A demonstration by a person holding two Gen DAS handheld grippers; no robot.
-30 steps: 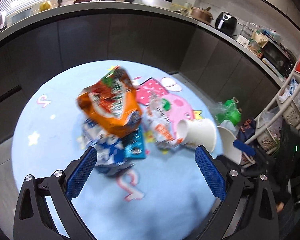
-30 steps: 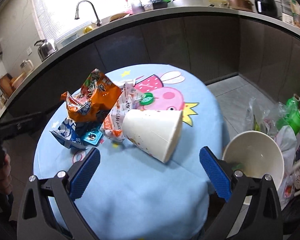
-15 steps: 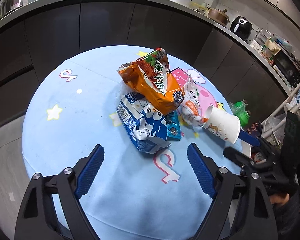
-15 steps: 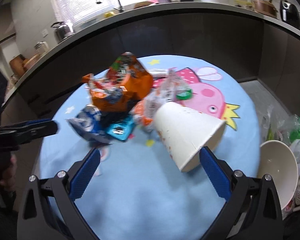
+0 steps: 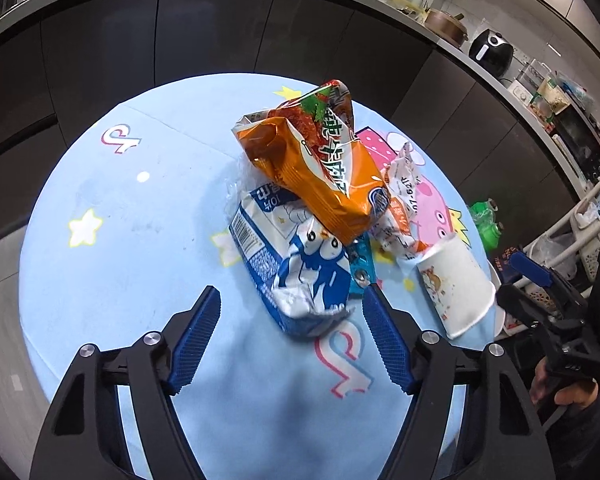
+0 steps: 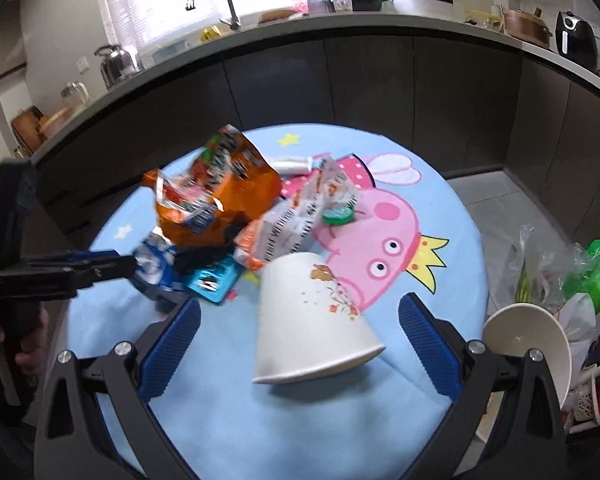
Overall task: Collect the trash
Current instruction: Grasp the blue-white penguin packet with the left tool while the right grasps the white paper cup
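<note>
A pile of trash lies on a round blue table (image 5: 120,248). An orange snack bag (image 5: 320,168) rests on a blue-and-white wrapper (image 5: 296,268), with a small teal packet (image 5: 360,268) and a white-orange wrapper (image 5: 404,208) beside them. A white paper cup (image 5: 456,288) lies on its side at the right. My left gripper (image 5: 292,336) is open, just short of the blue-and-white wrapper. My right gripper (image 6: 300,344) is open, its fingers on either side of the paper cup (image 6: 308,320), not touching it.
A white bowl-shaped bin (image 6: 528,340) stands off the table's right edge, next to a plastic bag with green bottles (image 6: 592,276) and a white rack (image 5: 588,216). A green lid (image 6: 338,214) lies by the wrappers. Dark cabinets and a counter (image 6: 340,28) curve behind.
My left gripper has pulled back, swung left, then closed in on the blue-and-white wrapper. My right gripper has moved forward so the cup lies between its fingers.
</note>
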